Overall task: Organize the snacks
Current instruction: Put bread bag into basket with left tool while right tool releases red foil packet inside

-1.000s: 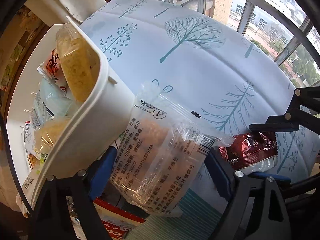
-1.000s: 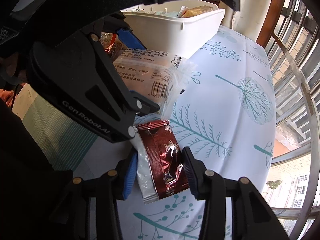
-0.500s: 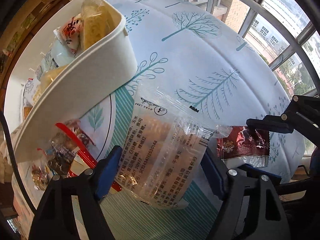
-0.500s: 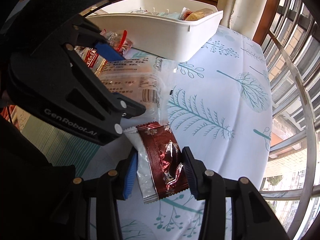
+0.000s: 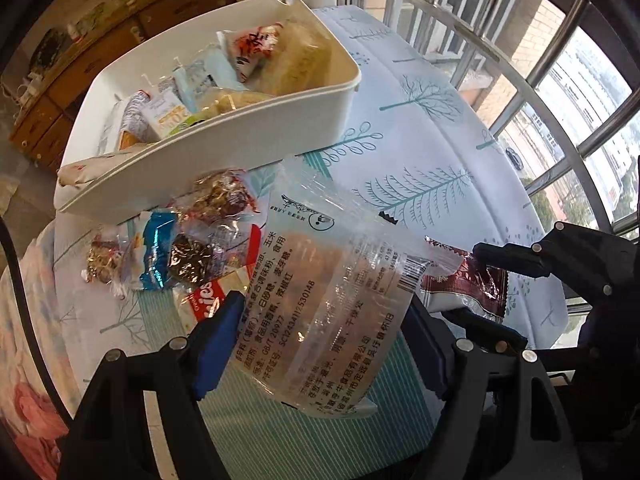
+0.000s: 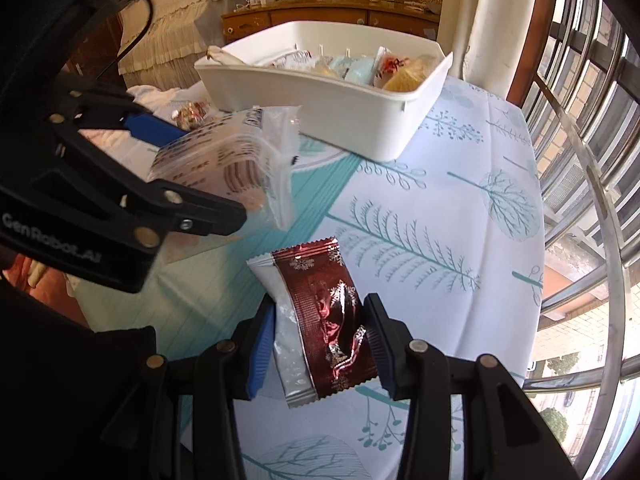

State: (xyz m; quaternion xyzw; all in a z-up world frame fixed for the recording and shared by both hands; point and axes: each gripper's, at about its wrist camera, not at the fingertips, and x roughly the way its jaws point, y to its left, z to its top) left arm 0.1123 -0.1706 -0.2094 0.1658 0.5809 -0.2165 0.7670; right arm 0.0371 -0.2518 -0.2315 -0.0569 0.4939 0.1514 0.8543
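Snack packets, two, both lifted clear of the tree-print tablecloth (image 6: pixel 460 216); clear printed packet (image 5: pixel 320 312) clamped across its width in the left gripper (image 5: pixel 324 348), jaws fairly wide; maroon foil packet (image 6: pixel 324 316) pinched in the right gripper (image 6: pixel 320 344), jaws narrow; both light, crinkly, slippery, likely crushable; grip mid-body; white bin (image 6: pixel 360 120) at 12 o'clock.

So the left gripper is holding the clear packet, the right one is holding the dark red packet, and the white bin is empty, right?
Nearly. The white bin is not empty: the left wrist view shows several snack packets inside it. The rest is right: the left gripper holds the clear packet, and the right gripper holds the dark red packet.
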